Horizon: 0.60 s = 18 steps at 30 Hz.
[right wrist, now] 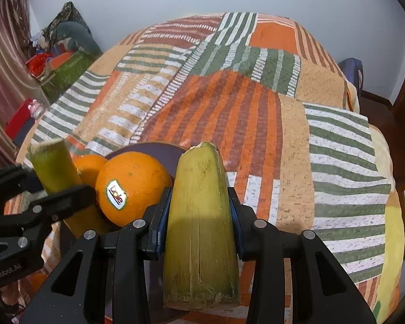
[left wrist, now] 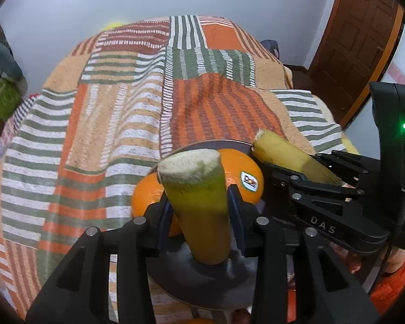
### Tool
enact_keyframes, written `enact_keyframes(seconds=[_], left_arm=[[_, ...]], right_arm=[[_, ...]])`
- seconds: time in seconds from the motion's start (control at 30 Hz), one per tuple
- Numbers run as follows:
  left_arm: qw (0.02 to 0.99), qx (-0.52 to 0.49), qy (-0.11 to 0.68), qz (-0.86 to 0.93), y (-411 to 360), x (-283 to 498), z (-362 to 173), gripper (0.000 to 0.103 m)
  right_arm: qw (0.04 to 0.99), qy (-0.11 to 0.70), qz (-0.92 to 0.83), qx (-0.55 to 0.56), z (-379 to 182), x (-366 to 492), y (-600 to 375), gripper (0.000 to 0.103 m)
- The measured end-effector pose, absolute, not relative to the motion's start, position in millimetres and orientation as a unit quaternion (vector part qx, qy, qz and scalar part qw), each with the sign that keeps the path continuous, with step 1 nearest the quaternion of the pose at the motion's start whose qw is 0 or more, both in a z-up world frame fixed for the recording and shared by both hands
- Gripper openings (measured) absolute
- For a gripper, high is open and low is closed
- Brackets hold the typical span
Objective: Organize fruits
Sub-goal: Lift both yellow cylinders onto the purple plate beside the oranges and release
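Observation:
My left gripper (left wrist: 199,210) is shut on a yellow-green sugarcane piece (left wrist: 197,202) and holds it upright over a dark round plate (left wrist: 191,278). Two oranges lie on the plate behind it; the nearer orange (left wrist: 240,175) has a Dole sticker. My right gripper (right wrist: 201,216) is shut on a second sugarcane piece (right wrist: 199,229) at the plate's right edge (right wrist: 154,148). In the right wrist view, the stickered orange (right wrist: 133,186) sits just left of my fingers, and the left gripper (right wrist: 59,202) holds its cane (right wrist: 54,164) further left. The right gripper also shows in the left wrist view (left wrist: 297,181).
The plate rests on a bed with an orange, green and white striped blanket (left wrist: 148,102). A wooden door (left wrist: 359,40) stands at the right. Boxes and clutter (right wrist: 59,62) lie beside the bed at the left. Another orange (right wrist: 37,280) shows at the lower left.

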<state>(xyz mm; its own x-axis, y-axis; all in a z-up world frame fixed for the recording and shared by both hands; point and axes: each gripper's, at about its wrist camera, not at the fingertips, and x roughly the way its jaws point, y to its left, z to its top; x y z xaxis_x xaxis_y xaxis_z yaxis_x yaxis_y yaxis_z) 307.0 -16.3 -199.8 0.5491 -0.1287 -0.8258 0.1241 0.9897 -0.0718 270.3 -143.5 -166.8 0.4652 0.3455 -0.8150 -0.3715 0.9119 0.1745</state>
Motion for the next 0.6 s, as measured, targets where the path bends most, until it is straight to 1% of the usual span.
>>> enact_keyframes(seconds=[0.07, 0.33, 0.47, 0.6], left_arm=[[0.879, 0.002, 0.471, -0.072, -17.3, 306.6, -200.9, 0.041], [0.877, 0.005, 0.474, -0.072, -17.8, 303.4, -200.4, 0.044], [0.881, 0.006, 0.468, -0.073, -16.3, 296.4, -192.4, 0.049], [0.888, 0.011, 0.453, -0.071, -15.1, 283.1, -178.8, 0.05]], right_arm=[[0.855, 0.473, 0.212, -0.018, -165.8, 269.4, -142.0, 0.035], [0.86, 0.462, 0.218, -0.021, -157.3, 265.2, -141.3, 0.035], [0.865, 0.451, 0.218, -0.021, -146.7, 257.9, -143.3, 0.035], [0.872, 0.438, 0.216, -0.022, -132.8, 246.3, -146.1, 0.035]])
